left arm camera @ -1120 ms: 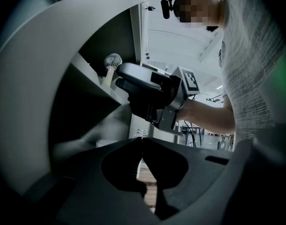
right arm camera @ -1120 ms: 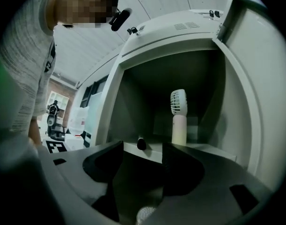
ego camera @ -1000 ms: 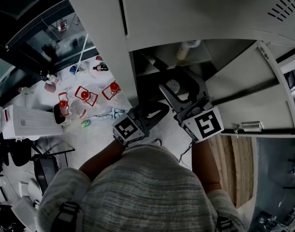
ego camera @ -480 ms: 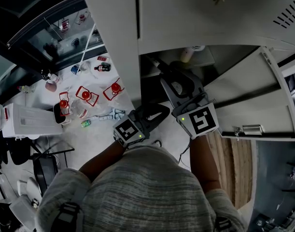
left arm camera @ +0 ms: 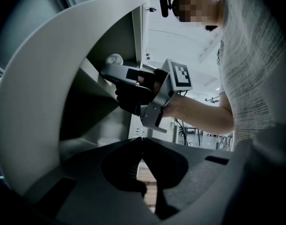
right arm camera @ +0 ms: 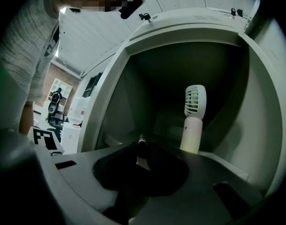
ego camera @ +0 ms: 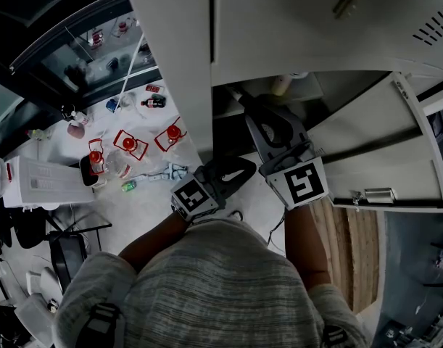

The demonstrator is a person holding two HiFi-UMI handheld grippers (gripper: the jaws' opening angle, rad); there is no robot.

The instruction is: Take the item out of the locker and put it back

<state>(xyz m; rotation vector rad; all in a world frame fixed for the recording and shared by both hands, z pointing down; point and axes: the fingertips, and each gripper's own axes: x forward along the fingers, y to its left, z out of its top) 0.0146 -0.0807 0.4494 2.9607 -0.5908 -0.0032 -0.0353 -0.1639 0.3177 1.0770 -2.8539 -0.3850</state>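
Observation:
The open grey locker [ego camera: 330,85] holds a white handheld fan [right arm camera: 194,118], which stands upright on its shelf; its top also shows in the head view [ego camera: 283,84]. My right gripper [ego camera: 244,104] reaches level into the compartment, left of the fan and apart from it. Its jaws have just been closing and now pinch a slim dark pen-like item with a pale tip [right arm camera: 142,144]. My left gripper [ego camera: 241,170] hangs outside the locker, below the opening, its jaws shut with nothing between them [left arm camera: 142,142]. It looks across at the right gripper [left arm camera: 133,86].
The locker door [ego camera: 381,151] swings open to the right, with a latch [ego camera: 377,193] at its edge. On the pale floor to the left lie red-capped bottles [ego camera: 127,143] and a white box [ego camera: 40,183]. Wooden flooring [ego camera: 352,245] runs under the door.
The right gripper's jaws have narrowed from wide open to closed around the slim dark item, and it sits slightly deeper in the locker. The left gripper has stayed put.

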